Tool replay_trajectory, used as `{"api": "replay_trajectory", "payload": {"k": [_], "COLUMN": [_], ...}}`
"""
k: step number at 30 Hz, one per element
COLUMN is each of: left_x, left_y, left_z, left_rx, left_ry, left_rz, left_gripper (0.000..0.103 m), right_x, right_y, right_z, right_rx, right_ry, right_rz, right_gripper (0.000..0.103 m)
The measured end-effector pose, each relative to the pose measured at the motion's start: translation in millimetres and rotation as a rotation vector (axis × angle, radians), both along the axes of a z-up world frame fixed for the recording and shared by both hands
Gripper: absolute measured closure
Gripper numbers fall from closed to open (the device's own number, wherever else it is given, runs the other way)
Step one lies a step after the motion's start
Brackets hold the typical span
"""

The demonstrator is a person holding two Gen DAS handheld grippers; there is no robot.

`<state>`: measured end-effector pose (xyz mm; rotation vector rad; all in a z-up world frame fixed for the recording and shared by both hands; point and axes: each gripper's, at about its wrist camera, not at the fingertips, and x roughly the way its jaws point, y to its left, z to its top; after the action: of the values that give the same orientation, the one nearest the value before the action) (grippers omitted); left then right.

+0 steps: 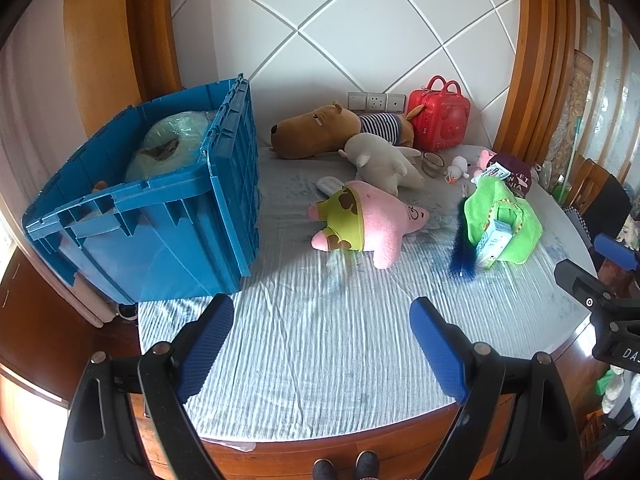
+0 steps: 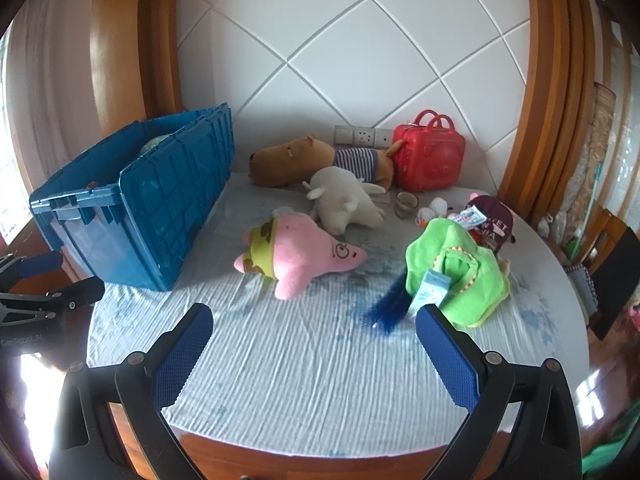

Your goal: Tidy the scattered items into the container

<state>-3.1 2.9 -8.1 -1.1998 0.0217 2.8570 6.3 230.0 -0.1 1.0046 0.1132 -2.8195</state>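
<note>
Left wrist view: left tongs (image 1: 320, 344) at bottom centre, spread wide, empty, over bare table (image 1: 320, 340) cloth. Blue container (image 1: 160, 216) at left of frame, already part filled. Pink star plush (image 1: 376, 220) at centre, nearest scattered item; brown plush (image 1: 320, 130) and white plush (image 1: 380, 164) lying behind it.

Right wrist view: right tongs (image 2: 314, 352) at bottom centre, likewise spread and empty. Green cloth (image 2: 460, 272) with small carton (image 2: 434, 288) just above right pad; blue feather (image 2: 390, 308) beside. Red case (image 2: 430, 160) at upper right.

Step judged: between picks. Next: reach forward, close on one item, carry left to container.
</note>
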Motion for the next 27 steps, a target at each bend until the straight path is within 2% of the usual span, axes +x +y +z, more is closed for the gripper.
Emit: {"api": "replay_trajectory", "payload": {"k": [27], "left_x": [2.4], "left_y": [-24.0], "left_z": [-18.0], "left_rx": [0.003], "left_ry": [-0.021], "left_rz": [-0.096], "left_gripper": [0.013], "right_x": [29.4], "right_y": [-26.5], "right_z": [-10.8], "right_rx": [0.032], "right_ry": [-0.030], "right_rz": [-0.102], "right_gripper": [0.000]}}
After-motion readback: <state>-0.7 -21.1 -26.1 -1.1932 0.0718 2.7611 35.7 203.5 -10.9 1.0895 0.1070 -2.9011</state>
